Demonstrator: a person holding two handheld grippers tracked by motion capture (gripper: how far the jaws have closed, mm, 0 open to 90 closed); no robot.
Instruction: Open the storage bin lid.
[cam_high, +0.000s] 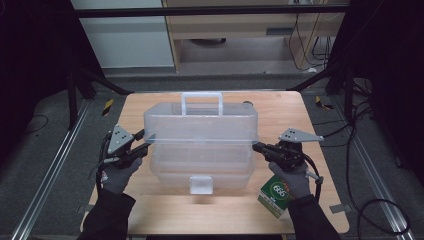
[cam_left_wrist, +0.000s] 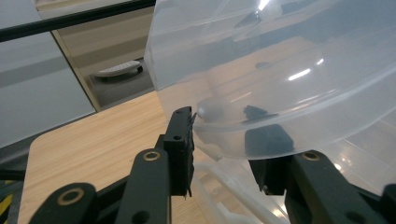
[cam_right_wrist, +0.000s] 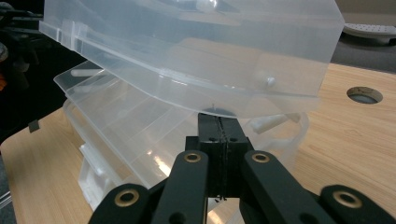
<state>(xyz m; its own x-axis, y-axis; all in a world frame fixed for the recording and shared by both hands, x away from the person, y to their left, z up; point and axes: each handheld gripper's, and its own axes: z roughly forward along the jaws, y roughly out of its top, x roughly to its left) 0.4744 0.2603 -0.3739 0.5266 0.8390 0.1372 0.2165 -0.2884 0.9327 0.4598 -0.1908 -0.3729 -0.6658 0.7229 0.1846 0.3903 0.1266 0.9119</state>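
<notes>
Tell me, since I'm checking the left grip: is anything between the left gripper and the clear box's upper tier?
Nothing visible. The left gripper has its jaws open around the rounded lower edge of the upper tier, with only bare table beside it. The right gripper, jaws shut, sits under the tier's other end.

Light wooden worktop (cam_high: 150, 210) with rounded corners stands on grey carpet floor (cam_high: 45, 165). Metal rails (cam_high: 47, 175) run along both sides. Beyond: pale wood cabinet (cam_high: 240, 25), white panel (cam_high: 125, 35), black frame bars, loose cables (cam_high: 370, 210) (right side). Surroundings dim.
</notes>
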